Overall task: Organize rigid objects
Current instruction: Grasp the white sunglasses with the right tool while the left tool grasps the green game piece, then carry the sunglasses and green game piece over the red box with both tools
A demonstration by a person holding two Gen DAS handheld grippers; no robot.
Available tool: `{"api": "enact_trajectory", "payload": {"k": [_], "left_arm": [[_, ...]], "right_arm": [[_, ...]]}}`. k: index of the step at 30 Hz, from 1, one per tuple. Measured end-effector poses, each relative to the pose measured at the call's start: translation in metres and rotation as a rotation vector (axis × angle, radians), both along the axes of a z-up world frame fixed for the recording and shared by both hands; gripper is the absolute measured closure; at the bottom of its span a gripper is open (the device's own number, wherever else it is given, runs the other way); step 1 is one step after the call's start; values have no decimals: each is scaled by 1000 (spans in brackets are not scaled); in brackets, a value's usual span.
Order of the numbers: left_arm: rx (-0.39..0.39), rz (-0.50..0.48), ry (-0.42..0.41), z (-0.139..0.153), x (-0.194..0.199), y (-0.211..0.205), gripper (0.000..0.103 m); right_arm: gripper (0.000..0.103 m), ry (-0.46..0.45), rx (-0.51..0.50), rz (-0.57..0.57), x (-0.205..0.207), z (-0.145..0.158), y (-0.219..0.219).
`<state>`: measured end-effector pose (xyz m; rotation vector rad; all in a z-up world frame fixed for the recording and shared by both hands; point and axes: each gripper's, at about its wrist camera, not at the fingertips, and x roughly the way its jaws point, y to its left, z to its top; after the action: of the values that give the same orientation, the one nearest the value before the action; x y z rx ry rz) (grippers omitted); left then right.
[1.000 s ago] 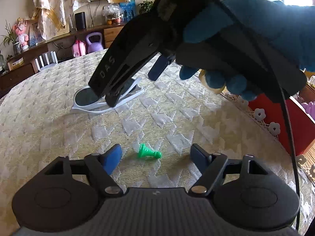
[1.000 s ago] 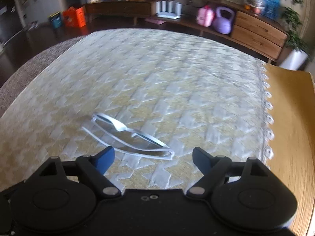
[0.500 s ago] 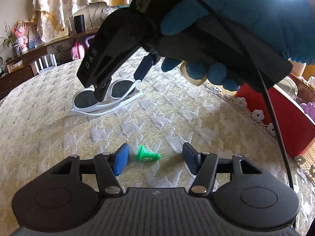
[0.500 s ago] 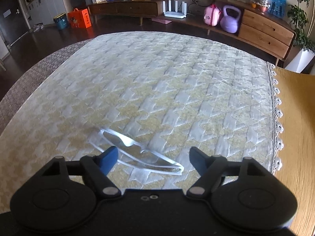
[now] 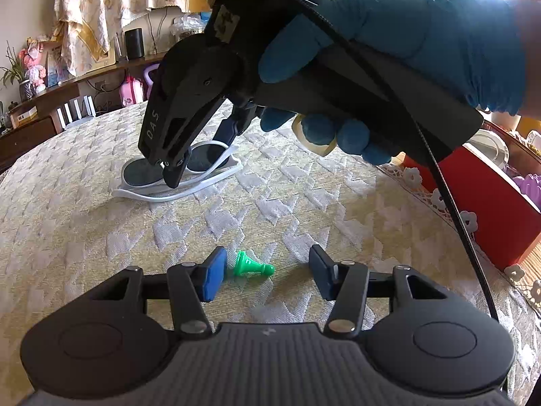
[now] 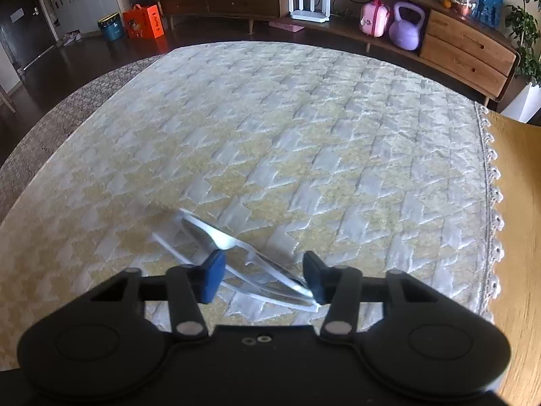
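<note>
two grippers work over my desk (image 5: pixel 338 209), which wears a cream and yellow patterned cloth; my left gripper (image 5: pixel 267 272) sits low over the near part of it, its jaws closing with a small green chess pawn (image 5: pixel 252 267) lying on its side between them; the blue left pad is right against the pawn's base, while the dark right pad is clearly apart from its head, so nothing is pinched there; further out on the cloth lie white sunglasses (image 5: pixel 203 165) with dark lenses, and my right gripper (image 5: pixel 203 159), held in my blue-gloved hand (image 5: pixel 422 50), points steeply down onto them; from the right wrist view the right gripper (image 6: pixel 263 277) has its jaws closing around the sunglasses (image 6: pixel 250 264), the frame running slantwise between the pads; the right pad seems to meet the frame's end and the left pad sits at the bridge, though blur keeps me from telling whether they press; a red box (image 5: pixel 483 209) stands at the desk's right edge; beyond the desk a low wooden sideboard (image 6: pixel 466 50) carries a purple kettlebell (image 6: pixel 405 30) and a pink toy case (image 6: pixel 373 18).
</note>
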<state>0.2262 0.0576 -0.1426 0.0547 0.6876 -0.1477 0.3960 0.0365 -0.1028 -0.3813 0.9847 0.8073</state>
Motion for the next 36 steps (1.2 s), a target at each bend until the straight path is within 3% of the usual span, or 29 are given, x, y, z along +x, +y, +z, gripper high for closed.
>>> {"api": "enact_trajectory", "payload": {"k": [16, 24, 36], "left_arm": [[14, -33, -8, 1, -5, -2, 70], [16, -31, 0, 3, -7, -3, 79], [-13, 8, 44, 13, -18, -3, 79]], "right_arm": [[53, -9, -28, 63, -13, -5, 8], [78, -6, -11, 43, -21, -1, -1], [83, -21, 82, -98, -62, 34, -56]]}}
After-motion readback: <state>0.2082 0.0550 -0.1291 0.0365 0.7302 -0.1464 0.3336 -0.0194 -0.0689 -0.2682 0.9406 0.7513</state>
